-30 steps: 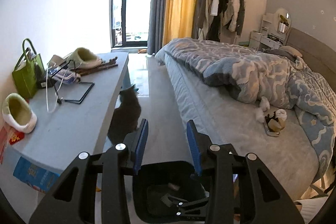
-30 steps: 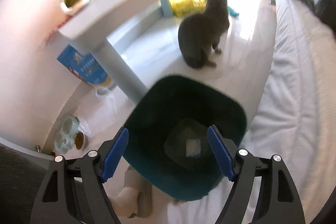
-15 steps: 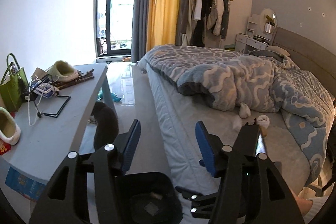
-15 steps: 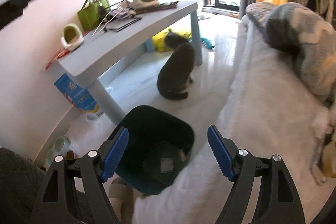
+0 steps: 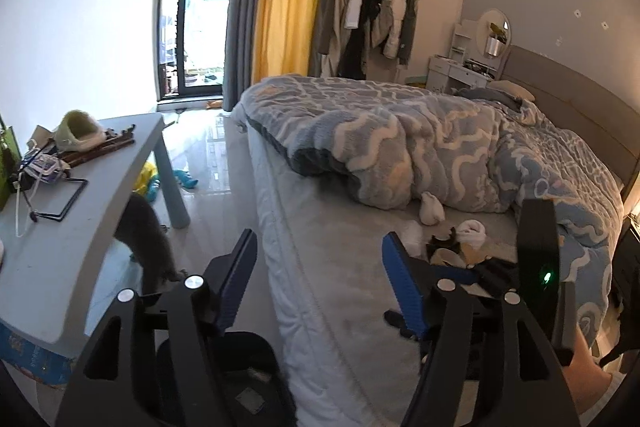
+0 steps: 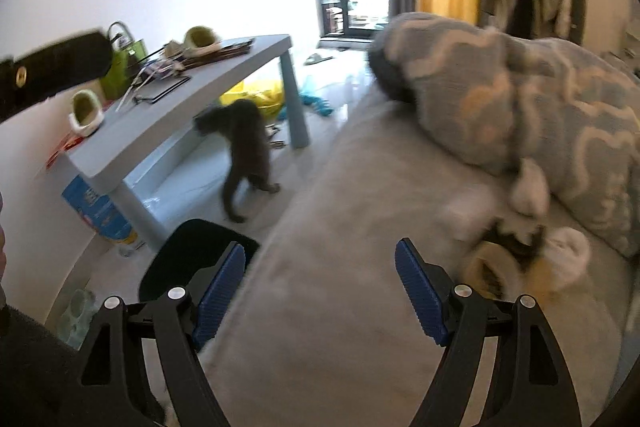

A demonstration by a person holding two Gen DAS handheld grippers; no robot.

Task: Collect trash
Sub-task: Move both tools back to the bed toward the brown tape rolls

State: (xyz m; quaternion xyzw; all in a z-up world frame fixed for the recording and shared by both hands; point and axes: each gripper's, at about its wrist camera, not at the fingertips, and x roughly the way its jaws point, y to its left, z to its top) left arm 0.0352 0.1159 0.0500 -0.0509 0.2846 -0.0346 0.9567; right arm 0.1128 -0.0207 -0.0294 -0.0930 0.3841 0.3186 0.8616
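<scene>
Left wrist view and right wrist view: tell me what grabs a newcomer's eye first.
A dark grey cat walks on the floor beside the pale blue table. A blue wave-patterned duvet lies heaped on the bed, with a small pile of trash on the mattress at its edge.

Daylight pours in from the glass door point(image 5: 192, 27); the white wall point(image 5: 80, 27) beside it is blown out, more so in the right wrist view; far side of the room dimmer, grey; floor point(image 5: 216, 163) shows window glare; left wrist view sharp; right wrist view motion-blurred, duvet point(image 6: 540, 99) and cat point(image 6: 244, 147) smeared; both frames have strong fisheye bending and black corner vignette.
</scene>
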